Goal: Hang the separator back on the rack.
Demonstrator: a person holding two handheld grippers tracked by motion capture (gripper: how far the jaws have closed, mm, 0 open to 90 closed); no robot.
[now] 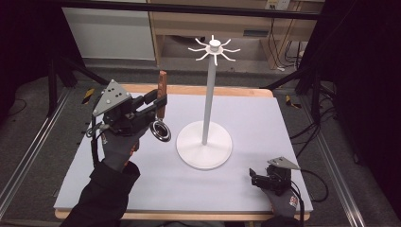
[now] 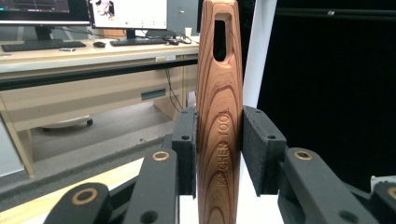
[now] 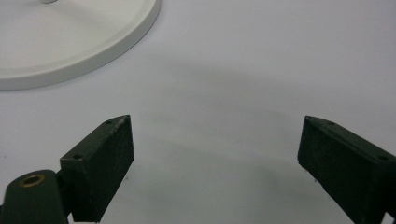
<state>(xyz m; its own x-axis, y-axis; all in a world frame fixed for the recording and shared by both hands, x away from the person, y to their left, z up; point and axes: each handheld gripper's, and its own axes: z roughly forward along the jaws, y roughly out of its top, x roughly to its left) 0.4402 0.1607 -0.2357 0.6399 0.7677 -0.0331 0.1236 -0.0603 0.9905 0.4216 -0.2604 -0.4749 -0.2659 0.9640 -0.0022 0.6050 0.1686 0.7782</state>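
A: Where do we find the wooden-handled kitchen tool with a round metal head (image 1: 161, 106)?

B: Upright (metal head down) in the left hand-held gripper (image 1: 158, 101), clenched on its handle, beside the white hook stand (image 1: 206, 142).

A: And the right hand-held gripper (image 3: 212, 158)?

B: Released, low over the pale surface (image 1: 265, 123).

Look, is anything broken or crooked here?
Nothing stands out. The left gripper holds the wooden-handled kitchen tool upright, the white hook stand stands straight on the table, and nothing looks spilled or damaged.
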